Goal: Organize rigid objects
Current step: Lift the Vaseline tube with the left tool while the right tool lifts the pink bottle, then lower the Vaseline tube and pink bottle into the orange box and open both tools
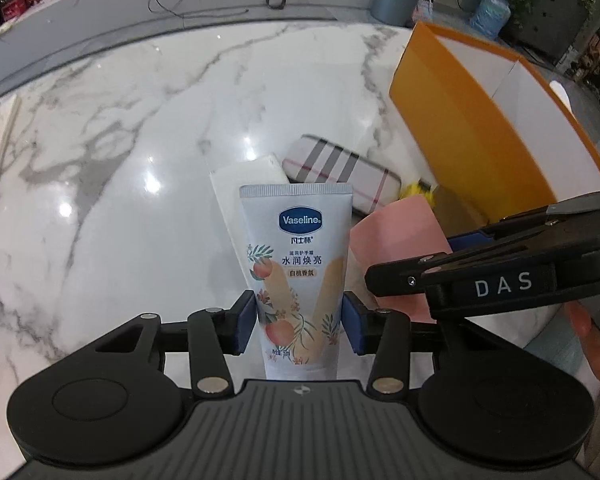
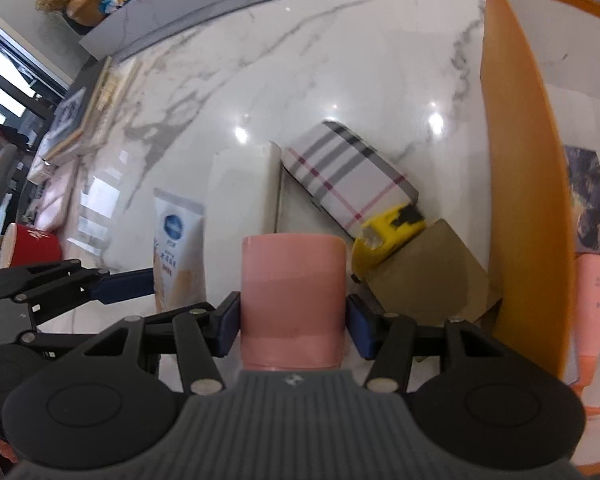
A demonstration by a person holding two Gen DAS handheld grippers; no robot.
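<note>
left tongs (image 1: 300, 322) grip vaseline tube (image 1: 296, 264); right tongs (image 2: 292, 326) grip pink tube (image 2: 293, 300).

Hand cream tube (image 1: 296, 276) between left gripper (image 1: 300, 322) fingers; second tube (image 2: 293, 300) between right gripper (image 2: 294, 326) fingers, just right of it. Beyond on the bench (image 1: 140, 140): flat box (image 2: 244, 188), checked case (image 2: 348, 172), tape measure (image 2: 388, 236). Open box (image 1: 460, 120) far right.

At the lower centre of the frame the left gripper (image 1: 299, 327) clamps a white Vaseline tube (image 1: 296, 268) between its blue pads (image 1: 246, 326) — the tube's crimped end pointing up the frame. From the right edge the right gripper (image 1: 384, 276) reaches in over a pink tube (image 1: 396, 240). Behind lie a white box (image 1: 252, 172), a plaid case (image 1: 340, 172) and, at upper right, an orange box (image 1: 460, 120) — all on the marble table (image 1: 120, 140).
</note>
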